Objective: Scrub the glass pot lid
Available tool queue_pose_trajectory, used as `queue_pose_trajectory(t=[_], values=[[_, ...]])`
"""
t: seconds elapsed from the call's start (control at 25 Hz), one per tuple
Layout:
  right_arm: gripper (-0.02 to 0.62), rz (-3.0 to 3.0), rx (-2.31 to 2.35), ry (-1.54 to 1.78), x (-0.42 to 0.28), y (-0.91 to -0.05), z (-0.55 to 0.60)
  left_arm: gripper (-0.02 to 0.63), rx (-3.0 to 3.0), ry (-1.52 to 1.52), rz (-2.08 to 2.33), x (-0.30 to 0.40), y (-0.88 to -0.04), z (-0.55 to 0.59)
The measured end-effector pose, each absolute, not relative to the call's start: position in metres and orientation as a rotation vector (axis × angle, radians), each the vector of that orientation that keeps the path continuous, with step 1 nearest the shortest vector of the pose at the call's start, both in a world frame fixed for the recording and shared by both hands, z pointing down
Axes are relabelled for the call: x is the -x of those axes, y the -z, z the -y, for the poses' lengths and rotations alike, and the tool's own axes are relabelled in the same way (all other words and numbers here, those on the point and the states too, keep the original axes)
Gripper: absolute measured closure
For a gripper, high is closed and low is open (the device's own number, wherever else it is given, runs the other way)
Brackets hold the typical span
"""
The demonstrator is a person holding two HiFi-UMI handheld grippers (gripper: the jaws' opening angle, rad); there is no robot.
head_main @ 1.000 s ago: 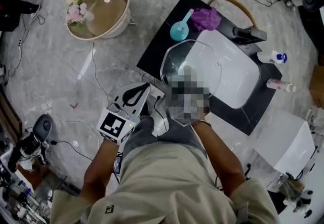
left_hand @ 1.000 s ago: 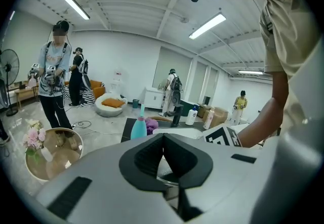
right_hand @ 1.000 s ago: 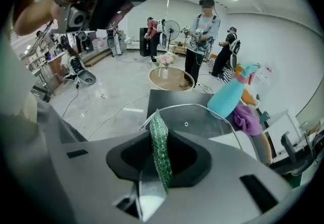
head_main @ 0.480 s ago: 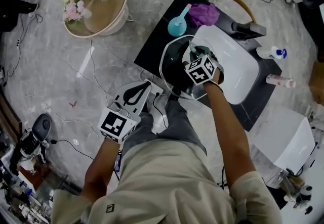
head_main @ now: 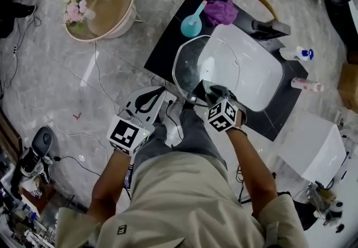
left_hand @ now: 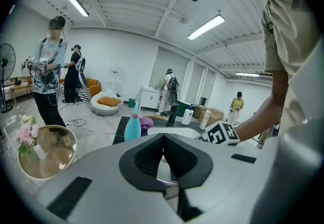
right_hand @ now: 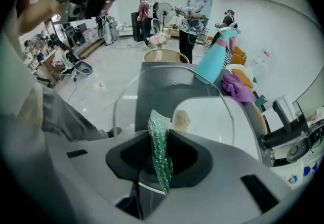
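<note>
The glass pot lid (head_main: 208, 68) lies across the near left part of the white sink (head_main: 263, 79), its left rim out over the black counter (head_main: 168, 45) and its knob facing up. My right arm reaches forward from the near right, forearm nearly straight and wrist just over the counter's near edge, so that my right gripper (head_main: 212, 93) points at the near rim of the lid. Its jaws are clamped on a green scrub pad (right_hand: 160, 152), which stands upright between them, its top edge sticking up above the jaws; in the right gripper view the lid's rim runs right under the jaws, though I cannot tell whether the pad touches the glass. My left arm hangs lower and further left, elbow bent, holding my left gripper (head_main: 159, 98) over the floor just beside the counter's near left corner, tipped toward the lid but apart from it. Its jaws are pressed together with nothing between them. On the far side of the counter a teal bottle (head_main: 192, 23) stands beside a purple cloth (head_main: 220, 12).
</note>
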State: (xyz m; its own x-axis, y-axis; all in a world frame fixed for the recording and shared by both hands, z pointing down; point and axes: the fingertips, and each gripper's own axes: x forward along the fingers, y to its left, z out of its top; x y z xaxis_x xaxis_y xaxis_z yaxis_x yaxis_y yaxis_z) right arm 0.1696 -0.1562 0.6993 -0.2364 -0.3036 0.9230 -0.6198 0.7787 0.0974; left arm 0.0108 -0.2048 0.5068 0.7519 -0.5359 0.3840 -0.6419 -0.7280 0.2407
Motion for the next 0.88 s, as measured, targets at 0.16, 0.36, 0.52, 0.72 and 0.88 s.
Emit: queue_pose_trajectory(t=[0.16, 0.36, 0.52, 0.72, 0.88], values=[[0.492, 1.941, -0.611, -0.284, -0.104, -0.690, 0.145, 0.592, -2.578, -0.416, 0.916, -0.005, -0.513, 0.202], [0.492, 1.972, -0.644, -0.254, -0.069, -0.695, 0.197, 0.592, -2.557, -0.411, 0.929, 0.005, -0.513, 0.198], [0.488, 1.945, -0.700, -0.215, -0.074, -0.703, 0.263, 0.592, -2.542, -0.386, 0.958, 0.011, -0.510, 0.201], [0.488, 1.865, -0.794, -0.255, -0.127, -0.710, 0.307, 0.592, -2.531, -0.405, 0.958, 0.014, -0.515, 0.196], [0.488, 1.753, -0.861, -0.385, -0.195, -0.725, 0.297, 0.592, -2.527, -0.419, 0.932, 0.008, -0.520, 0.194]])
